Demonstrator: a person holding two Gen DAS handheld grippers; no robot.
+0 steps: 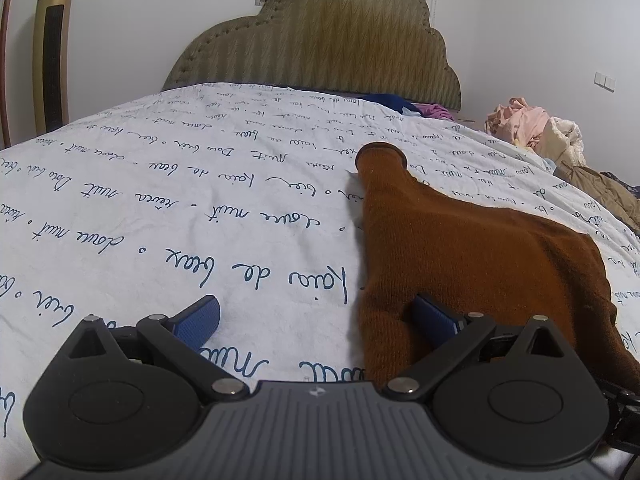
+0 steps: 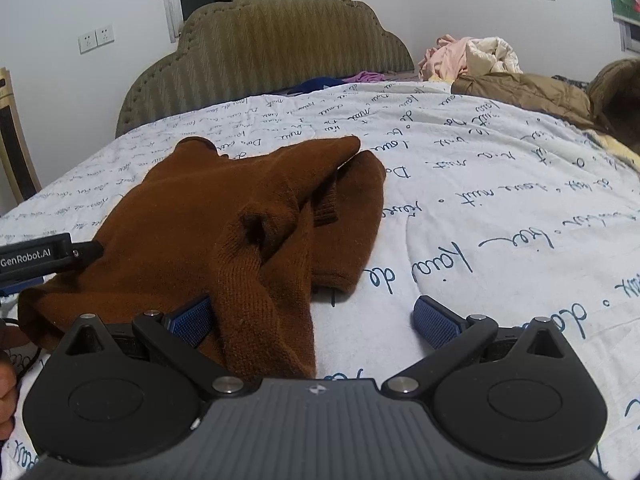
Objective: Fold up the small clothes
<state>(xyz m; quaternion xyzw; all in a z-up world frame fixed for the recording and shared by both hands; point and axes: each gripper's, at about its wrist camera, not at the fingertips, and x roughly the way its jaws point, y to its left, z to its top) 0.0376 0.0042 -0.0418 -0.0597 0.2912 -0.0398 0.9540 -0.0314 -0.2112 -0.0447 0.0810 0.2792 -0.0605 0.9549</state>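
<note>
A small brown knit sweater (image 1: 472, 256) lies rumpled on the white script-printed bedsheet (image 1: 200, 200); one sleeve points toward the headboard. My left gripper (image 1: 316, 320) is open at the sweater's near left edge, its right pad resting on the fabric and its left pad on the sheet. In the right wrist view the sweater (image 2: 224, 216) lies bunched, with a fold reaching down between the jaws. My right gripper (image 2: 316, 320) is open at the near right edge, its left pad against the fabric. The left gripper's body (image 2: 36, 258) shows at the left.
An olive padded headboard (image 1: 320, 40) stands at the far end. A pile of pink and cream clothes (image 2: 472, 56) and an olive jacket (image 2: 532, 92) lie at the far right of the bed. A gold tower fan (image 1: 52, 48) stands at the left wall.
</note>
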